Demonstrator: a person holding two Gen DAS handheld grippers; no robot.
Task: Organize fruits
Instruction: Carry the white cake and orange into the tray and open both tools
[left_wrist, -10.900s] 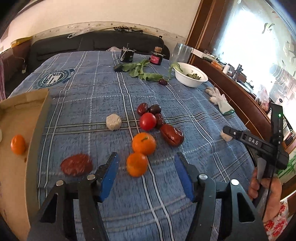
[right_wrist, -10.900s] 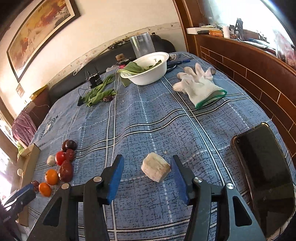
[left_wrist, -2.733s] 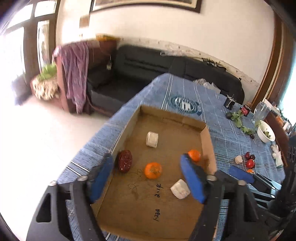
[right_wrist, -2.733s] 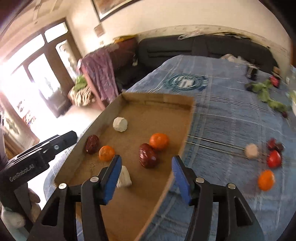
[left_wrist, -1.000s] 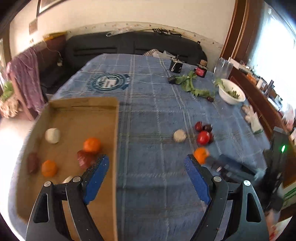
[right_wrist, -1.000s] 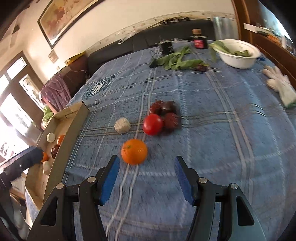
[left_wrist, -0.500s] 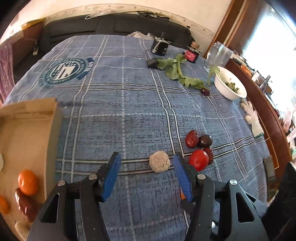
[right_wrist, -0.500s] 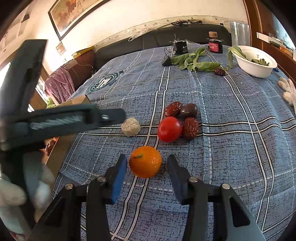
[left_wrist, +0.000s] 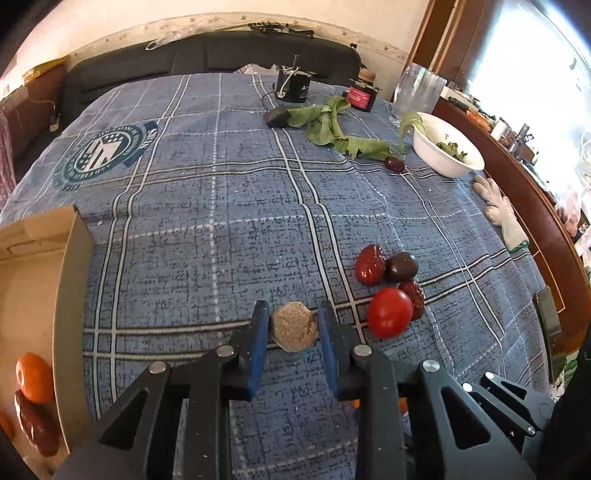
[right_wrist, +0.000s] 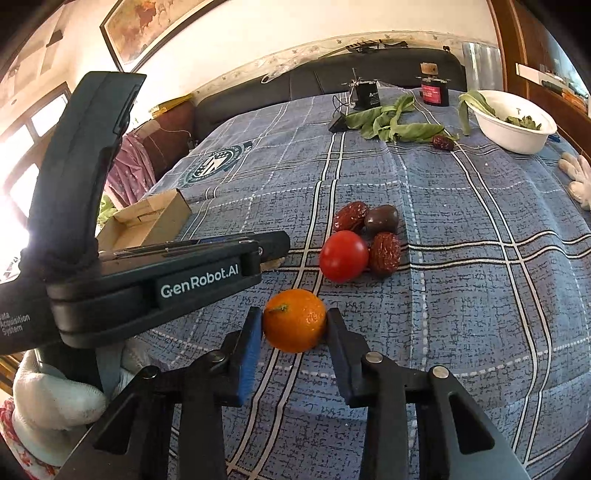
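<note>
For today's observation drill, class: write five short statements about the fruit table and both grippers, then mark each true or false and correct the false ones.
1. The right gripper has its fingers around the orange. True.
2. The left gripper has its fingers around the tomato. False: they sit either side of the beige lump.
3. The white bowl holds green leaves. True.
4. The cardboard box is empty. False: an orange and a dark red fruit lie in it.
5. The tomato lies alone, apart from other fruit. False: it sits against wrinkled red dates.
</note>
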